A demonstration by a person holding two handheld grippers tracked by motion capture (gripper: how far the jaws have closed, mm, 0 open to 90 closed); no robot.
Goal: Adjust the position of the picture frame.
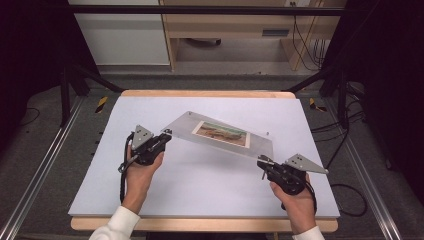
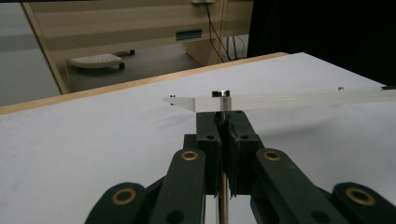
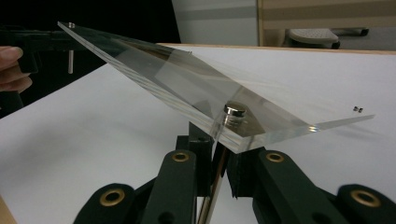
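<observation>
The left gripper (image 1: 167,134) and the right gripper (image 1: 261,161) are black. Each has a grey three-cornered plate (image 1: 141,135) on top with small screws in it. A black cable (image 1: 123,172) hangs from each one. Up close, the black jaw arms have round brass-coloured rings (image 2: 189,155) at the joints. The person wears white sleeves (image 1: 117,226).

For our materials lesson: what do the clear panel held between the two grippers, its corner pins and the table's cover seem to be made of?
Clear panel: probably acrylic, possibly glass; see-through, glossy, with bright thick edges.
Corner pins: likely polished metal; shiny silver heads and thin stems.
Table cover: matt white sheet, perhaps paper or plastic; no glare. A pale wooden edge shows around it.
</observation>
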